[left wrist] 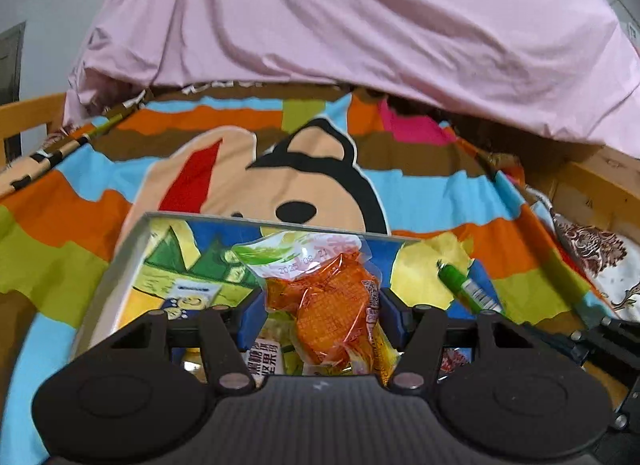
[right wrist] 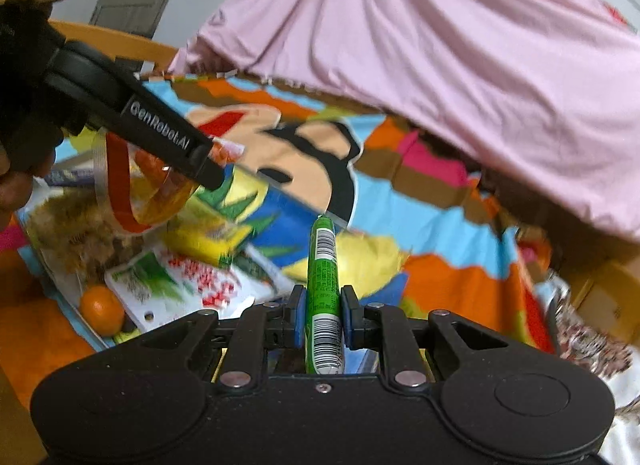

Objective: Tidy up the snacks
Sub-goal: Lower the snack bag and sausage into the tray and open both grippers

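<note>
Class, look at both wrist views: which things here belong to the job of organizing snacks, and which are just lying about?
Part of the job:
- orange snack packet, held in the left gripper
- green snack stick, held in the right gripper
- tray with snack packs and an orange fruit

Just lying about:
- cartoon blanket
- pink sheet
- wooden bed frame

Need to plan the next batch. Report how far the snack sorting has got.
Done: several packets and an orange lie in the box. In hand: the left gripper holds an orange packet, the right gripper a green stick. Left: both go into the box.
</note>
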Available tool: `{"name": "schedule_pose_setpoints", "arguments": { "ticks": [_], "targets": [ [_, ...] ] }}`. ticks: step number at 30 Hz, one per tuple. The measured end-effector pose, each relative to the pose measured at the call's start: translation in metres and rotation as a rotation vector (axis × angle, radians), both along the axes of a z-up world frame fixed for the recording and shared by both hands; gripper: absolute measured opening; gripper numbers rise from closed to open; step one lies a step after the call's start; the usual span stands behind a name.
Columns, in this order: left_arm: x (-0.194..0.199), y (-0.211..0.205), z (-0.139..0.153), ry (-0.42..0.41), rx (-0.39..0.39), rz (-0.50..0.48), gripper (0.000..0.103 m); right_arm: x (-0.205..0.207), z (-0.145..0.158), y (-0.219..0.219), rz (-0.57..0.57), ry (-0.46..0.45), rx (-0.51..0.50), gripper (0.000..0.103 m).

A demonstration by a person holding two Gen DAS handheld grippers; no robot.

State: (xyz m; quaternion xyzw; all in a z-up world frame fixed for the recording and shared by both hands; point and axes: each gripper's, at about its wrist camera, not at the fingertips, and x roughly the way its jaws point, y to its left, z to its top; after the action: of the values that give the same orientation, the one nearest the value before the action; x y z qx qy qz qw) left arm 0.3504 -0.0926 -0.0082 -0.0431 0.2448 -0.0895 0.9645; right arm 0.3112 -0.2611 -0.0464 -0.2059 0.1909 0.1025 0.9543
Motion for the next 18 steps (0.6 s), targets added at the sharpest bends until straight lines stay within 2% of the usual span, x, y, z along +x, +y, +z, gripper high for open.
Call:
{"name": "schedule_pose_setpoints", "arguments": {
  "ticks": [4,18],
  "targets": [
    [0.008,-0.004,-0.01,0.019,0.01,0.003,0.064,0.01,-0.011,0.001,-0.009,0.047,0.02,0.019],
    [0.016,-0.007,-0.02,0.07,0.045,0.018,0.064,0.013,-0.022,0.007,-0.012,0.09,0.007,0.019]
  ]
}}
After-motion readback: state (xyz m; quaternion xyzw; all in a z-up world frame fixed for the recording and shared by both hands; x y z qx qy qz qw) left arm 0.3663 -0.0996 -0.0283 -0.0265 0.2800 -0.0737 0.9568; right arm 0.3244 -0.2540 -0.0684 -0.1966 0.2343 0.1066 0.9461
